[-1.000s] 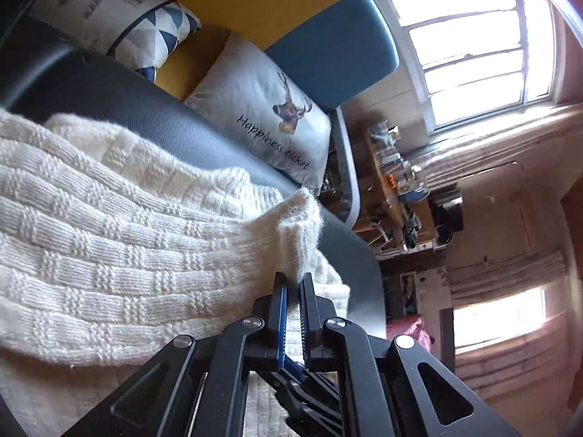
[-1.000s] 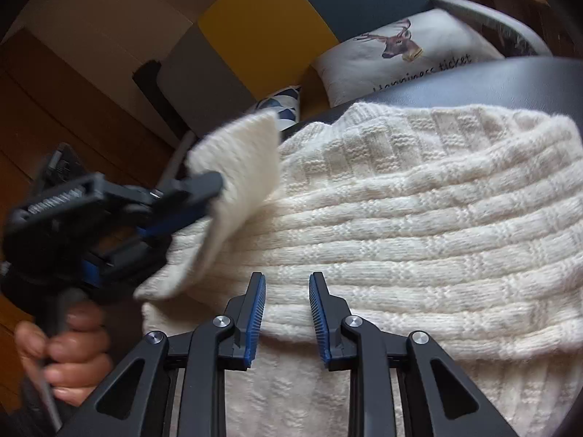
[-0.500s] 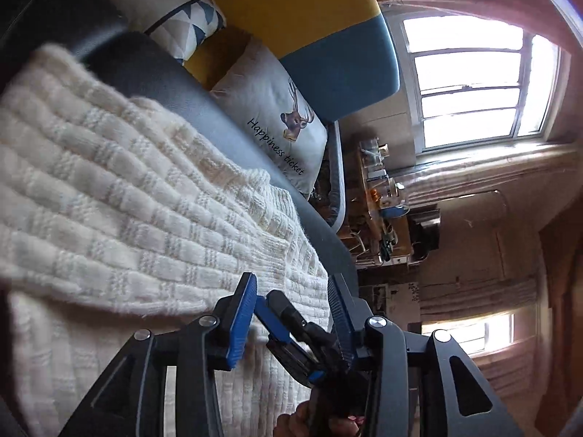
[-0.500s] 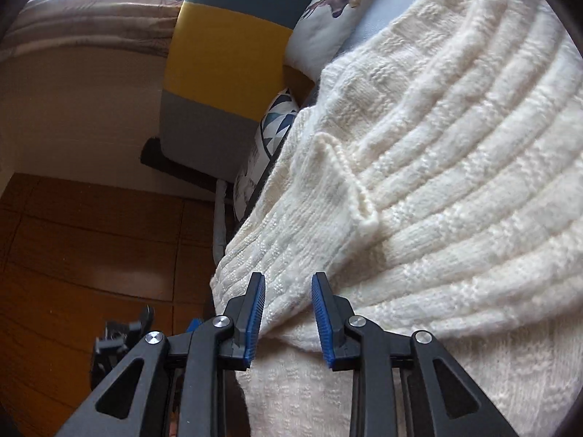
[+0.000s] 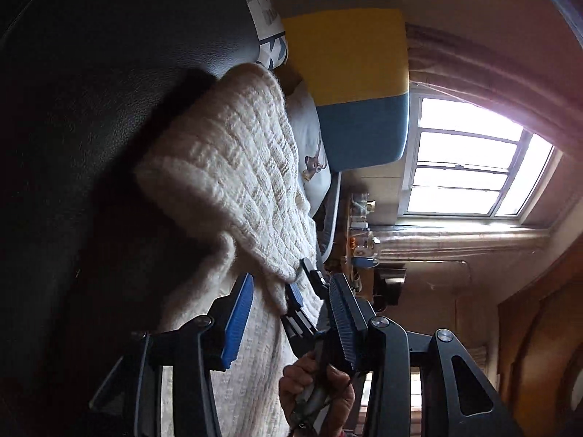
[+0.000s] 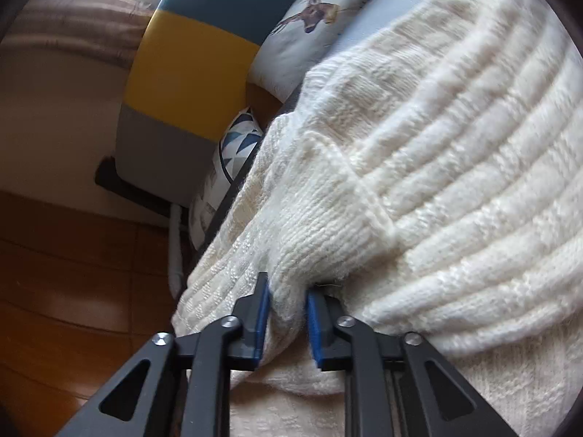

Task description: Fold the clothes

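Note:
A cream chunky-knit sweater (image 6: 437, 182) lies folded over on a black cushioned surface (image 5: 109, 73). My right gripper (image 6: 288, 313) is closing on the ribbed edge of a folded-over flap at the sweater's near left corner; the knit fills the gap and both blue pads press on it. In the left wrist view the sweater (image 5: 233, 167) runs away from me. My left gripper (image 5: 291, 313) stands open beside its edge with nothing pinched. Between those fingers, farther off, I see the right gripper (image 5: 302, 287) and the hand (image 5: 317, 393) holding it.
A deer-print pillow (image 6: 302, 25) and a triangle-patterned pillow (image 6: 237, 145) lean against a yellow, blue and grey backrest (image 6: 189, 73) behind the sweater. Wooden floor (image 6: 73, 273) lies to the left. A bright window (image 5: 466, 167) and a cluttered table stand far off.
My left gripper let go of the sleeve cuff, opened, and swung down to the sweater's side. My right gripper closed onto the folded knit edge.

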